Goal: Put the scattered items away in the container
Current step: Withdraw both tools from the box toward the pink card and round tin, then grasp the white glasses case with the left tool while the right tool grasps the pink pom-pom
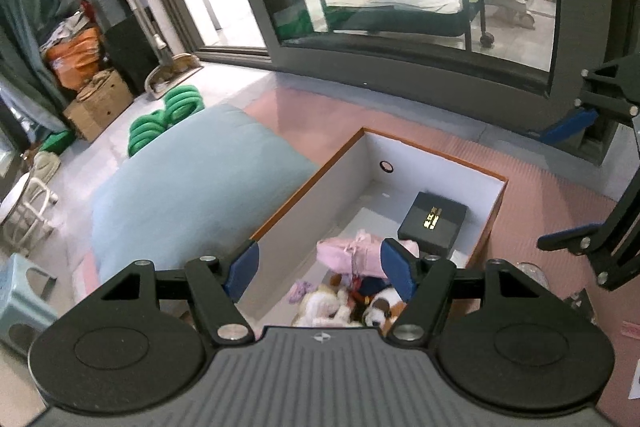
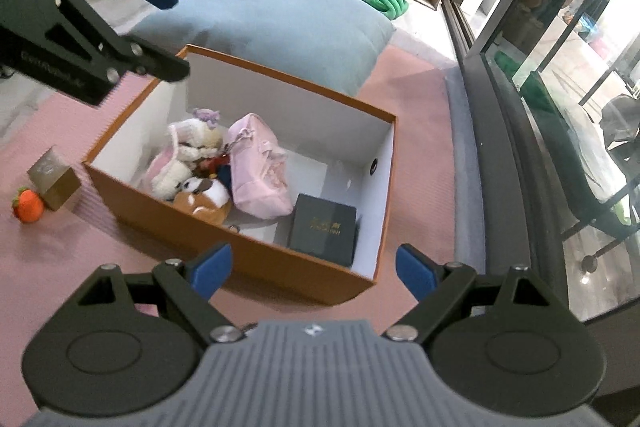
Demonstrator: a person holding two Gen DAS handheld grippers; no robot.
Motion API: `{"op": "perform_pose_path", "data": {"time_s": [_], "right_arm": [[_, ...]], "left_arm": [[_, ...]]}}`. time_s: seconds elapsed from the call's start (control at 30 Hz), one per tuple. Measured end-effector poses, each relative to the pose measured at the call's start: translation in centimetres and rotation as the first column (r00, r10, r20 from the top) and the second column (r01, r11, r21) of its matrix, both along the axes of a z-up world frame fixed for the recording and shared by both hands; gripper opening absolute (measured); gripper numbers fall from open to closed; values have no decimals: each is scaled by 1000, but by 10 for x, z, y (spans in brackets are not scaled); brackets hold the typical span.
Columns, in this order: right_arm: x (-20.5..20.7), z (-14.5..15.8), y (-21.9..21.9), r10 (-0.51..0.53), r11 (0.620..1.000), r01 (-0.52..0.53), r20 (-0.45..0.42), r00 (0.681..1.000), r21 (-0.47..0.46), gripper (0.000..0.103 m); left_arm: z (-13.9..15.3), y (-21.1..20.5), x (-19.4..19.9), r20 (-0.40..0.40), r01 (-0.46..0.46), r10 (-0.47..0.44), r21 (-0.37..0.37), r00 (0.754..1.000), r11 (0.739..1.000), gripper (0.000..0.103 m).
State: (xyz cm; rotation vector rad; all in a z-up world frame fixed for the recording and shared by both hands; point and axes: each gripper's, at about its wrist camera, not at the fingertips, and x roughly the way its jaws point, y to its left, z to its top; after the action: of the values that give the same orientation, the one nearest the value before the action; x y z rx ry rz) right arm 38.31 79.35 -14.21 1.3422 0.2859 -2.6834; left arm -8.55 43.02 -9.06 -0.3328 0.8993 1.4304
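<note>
Pink mat (image 2: 80,247): orange box (image 2: 224,243), strawberry toy (image 2: 28,207).

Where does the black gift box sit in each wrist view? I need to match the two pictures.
Left wrist: black gift box right of centre, in the container's far right corner.
Right wrist: black gift box centre, in the container's near right corner.
Shared landmark: pink bag lying beside it.

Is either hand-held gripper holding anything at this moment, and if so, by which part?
Nothing is held. The left hand-held gripper hangs open above the orange box, and the right hand-held gripper is open in front of it.
</note>
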Motion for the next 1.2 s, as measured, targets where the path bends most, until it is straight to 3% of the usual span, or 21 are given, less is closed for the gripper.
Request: {"op": "perform_pose_path", "data": {"time_s": [0.3,0.63,0.8,0.97,1.2], "right_arm": [[48,0,-1,57,998,-56,13,998,-20,90],[105,-21,17,92,995,-89,68,993,-47,91],[129,-34,31,106,988,-95,82,991,-121,91],[152,-48,34,122,980,-105,96,988,-167,91],[185,-74,38,180,973,-150,163,970,-177,91]], "left_arm": [[1,-44,9,22,-20,20,13,1000,1000,81],[-35,-86,36,85,-7,10,-40,996,999,81],[-51,-104,40,123,-29,37,-68,992,997,81],[-66,-118,40,209,-110,126,-86,970,990,87],[-101,-136,50,280,-196,232,-150,931,969,87]]}}
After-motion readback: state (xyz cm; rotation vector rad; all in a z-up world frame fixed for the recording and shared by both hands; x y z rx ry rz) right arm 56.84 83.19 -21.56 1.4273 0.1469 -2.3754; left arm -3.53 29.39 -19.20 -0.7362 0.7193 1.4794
